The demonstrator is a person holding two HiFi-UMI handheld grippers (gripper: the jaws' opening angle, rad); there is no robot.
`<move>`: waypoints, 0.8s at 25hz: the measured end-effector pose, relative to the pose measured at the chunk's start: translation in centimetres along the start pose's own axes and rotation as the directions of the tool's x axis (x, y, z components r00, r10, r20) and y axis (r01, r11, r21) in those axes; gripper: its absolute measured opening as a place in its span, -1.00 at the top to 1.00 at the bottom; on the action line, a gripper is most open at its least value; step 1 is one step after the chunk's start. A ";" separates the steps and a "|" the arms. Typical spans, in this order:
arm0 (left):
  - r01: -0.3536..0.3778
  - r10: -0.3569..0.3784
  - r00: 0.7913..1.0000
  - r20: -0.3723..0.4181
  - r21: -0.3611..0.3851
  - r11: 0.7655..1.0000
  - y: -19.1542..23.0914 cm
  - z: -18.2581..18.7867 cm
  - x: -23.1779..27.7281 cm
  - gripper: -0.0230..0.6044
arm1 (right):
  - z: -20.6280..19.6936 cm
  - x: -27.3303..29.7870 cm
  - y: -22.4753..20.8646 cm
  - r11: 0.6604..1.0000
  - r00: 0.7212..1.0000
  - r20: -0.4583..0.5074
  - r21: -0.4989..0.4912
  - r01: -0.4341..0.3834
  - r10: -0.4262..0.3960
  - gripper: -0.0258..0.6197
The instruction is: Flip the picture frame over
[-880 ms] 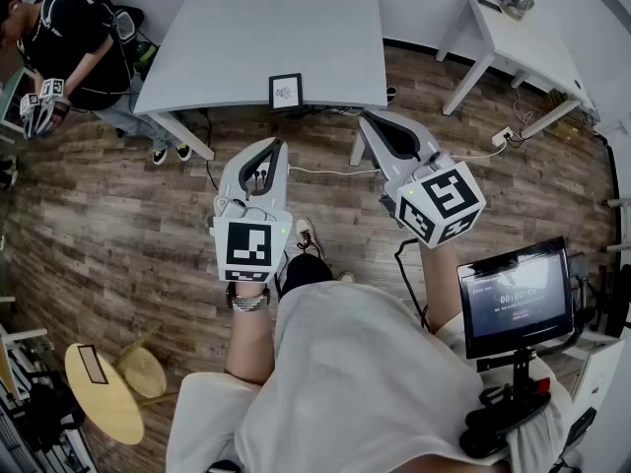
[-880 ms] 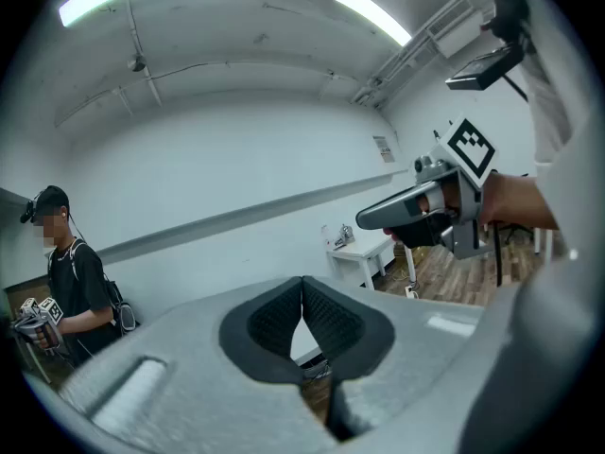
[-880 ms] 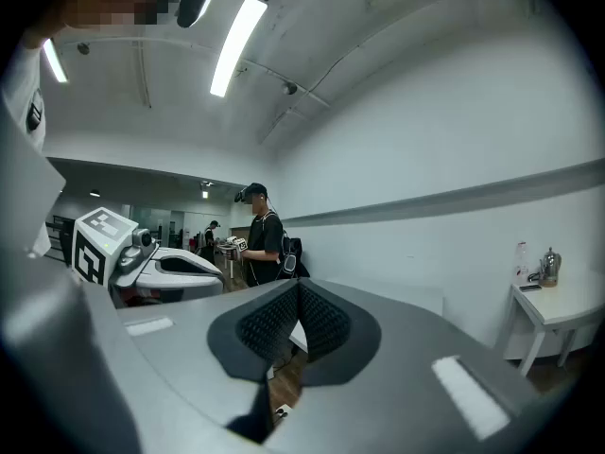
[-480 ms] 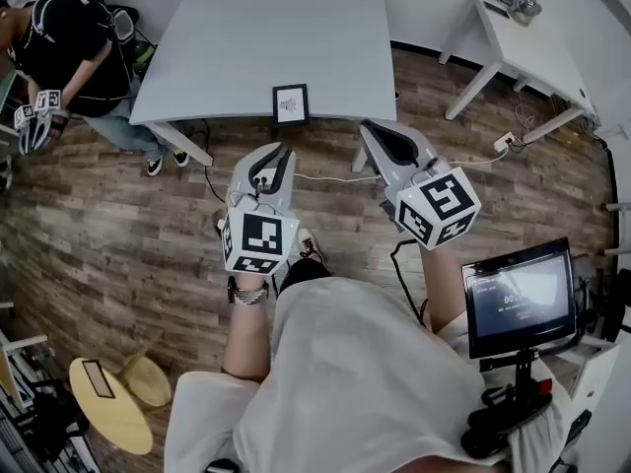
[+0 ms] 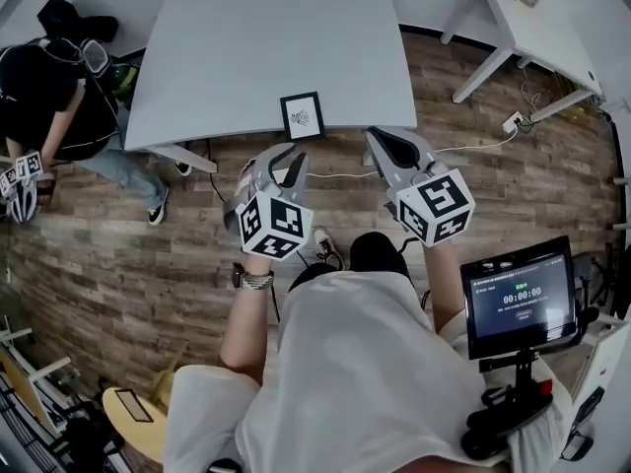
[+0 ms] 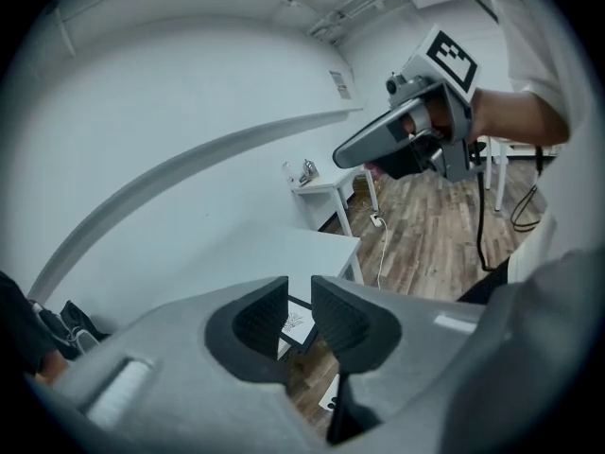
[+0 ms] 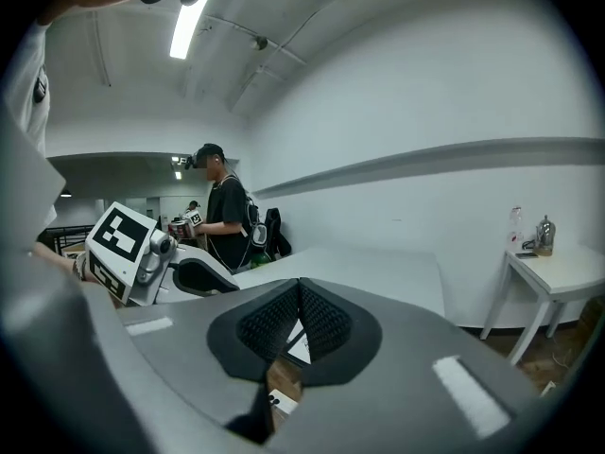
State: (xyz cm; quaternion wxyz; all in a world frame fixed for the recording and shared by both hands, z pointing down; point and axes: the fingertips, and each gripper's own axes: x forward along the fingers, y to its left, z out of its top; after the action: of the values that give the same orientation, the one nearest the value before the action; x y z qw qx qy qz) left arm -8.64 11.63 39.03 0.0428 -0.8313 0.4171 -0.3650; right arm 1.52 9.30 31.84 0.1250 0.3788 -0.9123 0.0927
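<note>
**Workpiece.** The small black-rimmed rectangular picture frame [image 5: 302, 116] lies flat on the large grey rectangular bench [image 5: 266, 37]. Its picture side faces up and shows a white sheet with a small dark drawing. The frame sits at the near edge of the bench, somewhat right of the middle of that edge. Its long axis runs near to far and is turned slightly, so the far end leans left.

**Surface and room.** The bench stands on a brown wood-plank floor [image 5: 118, 235] before a plain white wall [image 7: 425, 93].
- A small white side table [image 5: 542, 37] stands far right, well apart from the bench.
- A white cable [image 5: 335, 173] lies on the floor just near of the bench edge.
- A black monitor on a stand [image 5: 518, 299] is at the near right.
- A person in black clothing [image 5: 49, 106] is at the far left, beside the bench end.

**Left tool.** The left tool [image 5: 284, 156] is held over the floor, just near of the frame and slightly left of it, without touching it. Its jaws are released and stand a narrow gap apart. Nothing lies between the pads. In the left gripper view, the frame shows through the gap, farther off.

**Right tool.** The right tool [image 5: 380, 136] is held near and right of the frame, clear of it and of the bench. Its jaws are clenched with the tips meeting, and they grasp nothing.
</note>
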 end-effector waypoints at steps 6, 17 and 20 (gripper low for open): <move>0.038 -0.031 0.997 -0.072 0.101 0.994 -2.1 -1.0 1.7 0.63 | -2.2 -0.6 -0.4 1.000 0.998 -0.050 0.005 0.025 -0.025 0.90; 0.153 -0.128 0.980 -0.152 0.165 0.974 -2.5 -7.4 12.7 0.62 | -10.0 6.8 -5.7 0.995 0.979 -0.202 0.094 0.039 -0.019 0.90; 0.180 -0.144 0.973 -0.179 0.204 0.962 -3.7 -9.1 14.7 0.62 | -12.4 7.8 -6.7 0.993 0.971 -0.238 0.108 0.046 -0.019 0.90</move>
State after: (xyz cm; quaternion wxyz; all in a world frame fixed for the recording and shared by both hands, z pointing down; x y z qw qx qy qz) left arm -6.42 5.48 55.45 0.0695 -0.8204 0.3067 -0.4776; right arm 2.99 2.70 46.43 0.2126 0.3864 -0.8779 0.1864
